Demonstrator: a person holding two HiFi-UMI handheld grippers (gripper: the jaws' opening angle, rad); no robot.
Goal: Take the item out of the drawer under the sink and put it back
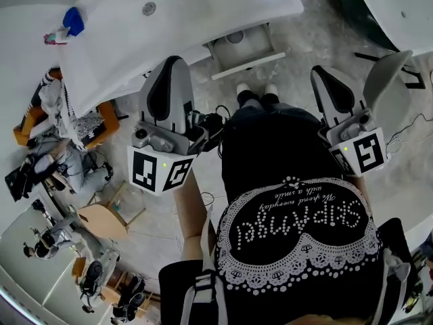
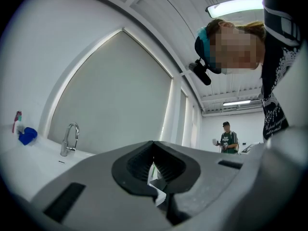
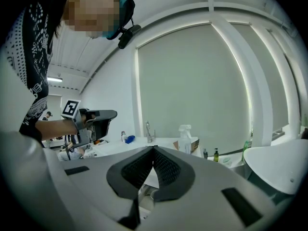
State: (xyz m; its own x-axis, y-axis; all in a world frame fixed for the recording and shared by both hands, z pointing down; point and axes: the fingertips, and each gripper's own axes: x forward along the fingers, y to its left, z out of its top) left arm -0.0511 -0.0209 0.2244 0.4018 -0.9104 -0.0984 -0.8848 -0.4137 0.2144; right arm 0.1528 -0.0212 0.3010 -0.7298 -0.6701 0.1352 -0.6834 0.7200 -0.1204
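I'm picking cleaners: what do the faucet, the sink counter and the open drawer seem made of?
Faucet: likely chromed metal, shiny silver glints.
Sink counter: smooth glossy white, maybe ceramic or solid surface.
Drawer: flat white panels, probably laminated board.

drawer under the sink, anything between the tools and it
Nothing visible. The drawer stands open; the left tool and right tool hang shut, short of it, with only floor and the person's shoes below the gap.

Left claw (image 2: 153, 143), right claw (image 3: 154, 148): both closed.
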